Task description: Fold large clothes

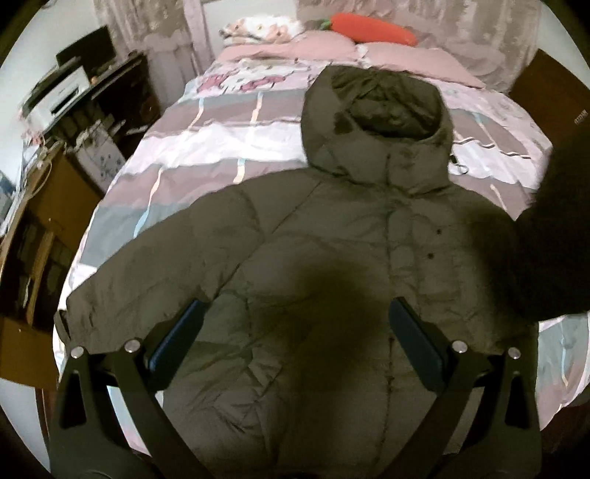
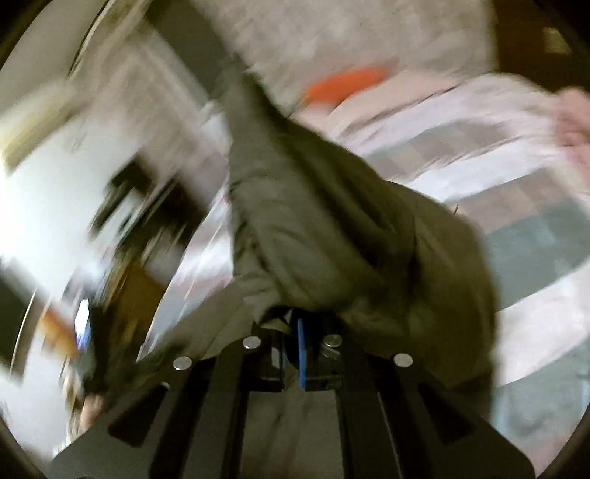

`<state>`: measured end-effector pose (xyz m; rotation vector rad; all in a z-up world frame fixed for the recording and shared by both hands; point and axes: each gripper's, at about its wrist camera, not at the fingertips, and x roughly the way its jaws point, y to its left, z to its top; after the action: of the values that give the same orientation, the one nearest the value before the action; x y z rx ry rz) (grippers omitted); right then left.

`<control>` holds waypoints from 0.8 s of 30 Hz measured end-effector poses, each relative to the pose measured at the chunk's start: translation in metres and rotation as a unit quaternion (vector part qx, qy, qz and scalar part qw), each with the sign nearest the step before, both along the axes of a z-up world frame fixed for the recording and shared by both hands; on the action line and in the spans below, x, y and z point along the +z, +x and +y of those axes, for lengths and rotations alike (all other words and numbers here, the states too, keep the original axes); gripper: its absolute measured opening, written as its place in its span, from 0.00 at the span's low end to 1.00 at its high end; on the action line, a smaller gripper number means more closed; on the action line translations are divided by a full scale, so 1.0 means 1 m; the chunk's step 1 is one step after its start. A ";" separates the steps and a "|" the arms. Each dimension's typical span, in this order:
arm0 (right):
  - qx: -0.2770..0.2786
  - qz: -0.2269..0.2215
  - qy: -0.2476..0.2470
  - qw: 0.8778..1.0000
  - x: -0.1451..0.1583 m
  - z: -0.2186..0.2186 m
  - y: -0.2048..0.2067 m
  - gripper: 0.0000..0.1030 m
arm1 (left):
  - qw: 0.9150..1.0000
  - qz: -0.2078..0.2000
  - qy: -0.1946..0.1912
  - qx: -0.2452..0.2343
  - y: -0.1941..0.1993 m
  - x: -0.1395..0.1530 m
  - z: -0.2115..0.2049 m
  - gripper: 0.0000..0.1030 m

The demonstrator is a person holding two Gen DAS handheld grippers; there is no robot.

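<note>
An olive-green hooded puffer jacket (image 1: 332, 235) lies front up on the bed, hood pointing away, its left sleeve (image 1: 147, 258) spread out. My left gripper (image 1: 295, 331) hovers open and empty above the jacket's lower body. In the blurred right wrist view, my right gripper (image 2: 295, 331) is shut on a fold of the same jacket (image 2: 324, 221) and holds it lifted off the bedspread. A dark blurred shape (image 1: 553, 239) covers the jacket's right sleeve in the left wrist view.
The bed has a pink and grey patchwork cover (image 1: 206, 147), pink pillows (image 1: 317, 46) and an orange carrot plush (image 1: 372, 27) at the head. A dark desk with a printer (image 1: 62, 92) and wooden furniture (image 1: 40, 228) stand left of the bed.
</note>
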<state>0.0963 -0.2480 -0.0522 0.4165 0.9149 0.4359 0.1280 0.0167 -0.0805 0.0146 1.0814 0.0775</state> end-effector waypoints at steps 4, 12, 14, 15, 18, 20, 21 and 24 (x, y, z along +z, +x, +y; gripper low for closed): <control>0.031 0.028 -0.016 0.999 -0.020 0.029 0.000 0.76 | 0.999 0.031 0.006 -0.005 0.006 -0.020 0.000 0.98; -0.121 0.147 -0.023 0.982 -0.072 -0.046 -0.003 0.80 | 0.981 0.180 -0.063 -0.032 0.028 -0.100 -0.006 0.98; -0.156 0.195 -0.011 0.968 -0.094 -0.070 -0.005 0.80 | 0.973 0.220 -0.065 -0.033 0.027 -0.126 -0.010 0.98; -0.165 0.210 -0.004 0.964 -0.103 -0.073 -0.019 0.80 | 0.970 0.232 -0.060 -0.034 0.028 -0.136 -0.012 0.98; -0.170 0.233 0.012 0.957 -0.115 -0.072 -0.021 0.80 | 0.965 0.250 -0.076 -0.025 0.032 -0.164 -0.014 0.58; -0.159 0.230 -0.003 0.960 -0.112 -0.065 -0.018 0.80 | 0.957 0.258 -0.135 -0.009 0.037 -0.172 -0.011 0.42; -0.153 0.226 -0.011 0.962 -0.112 -0.062 -0.019 0.80 | 0.960 0.248 -0.131 -0.006 0.040 -0.169 -0.012 0.34; -0.138 0.220 -0.036 0.965 -0.110 -0.050 -0.012 0.80 | 0.977 0.190 -0.093 -0.015 0.050 -0.150 -0.018 0.25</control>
<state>0.0847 -0.2976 -0.1626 0.5790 1.2778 0.0495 0.1780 -0.0012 -0.2309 -0.1287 1.4670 -0.0566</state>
